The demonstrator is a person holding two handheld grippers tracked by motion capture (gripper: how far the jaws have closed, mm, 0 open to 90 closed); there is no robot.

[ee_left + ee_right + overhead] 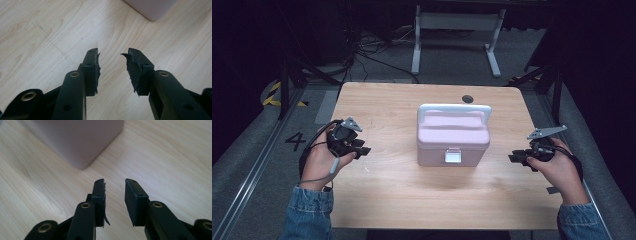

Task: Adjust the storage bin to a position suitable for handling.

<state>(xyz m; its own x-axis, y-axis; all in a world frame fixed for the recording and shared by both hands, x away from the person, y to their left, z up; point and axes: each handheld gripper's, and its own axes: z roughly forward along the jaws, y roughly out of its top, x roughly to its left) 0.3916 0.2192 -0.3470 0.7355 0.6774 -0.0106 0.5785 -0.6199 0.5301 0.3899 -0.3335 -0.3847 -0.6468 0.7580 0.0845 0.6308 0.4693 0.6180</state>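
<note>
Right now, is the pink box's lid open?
No. The pink box sits shut on the table, its white latch down in front and its handle flat.
</note>
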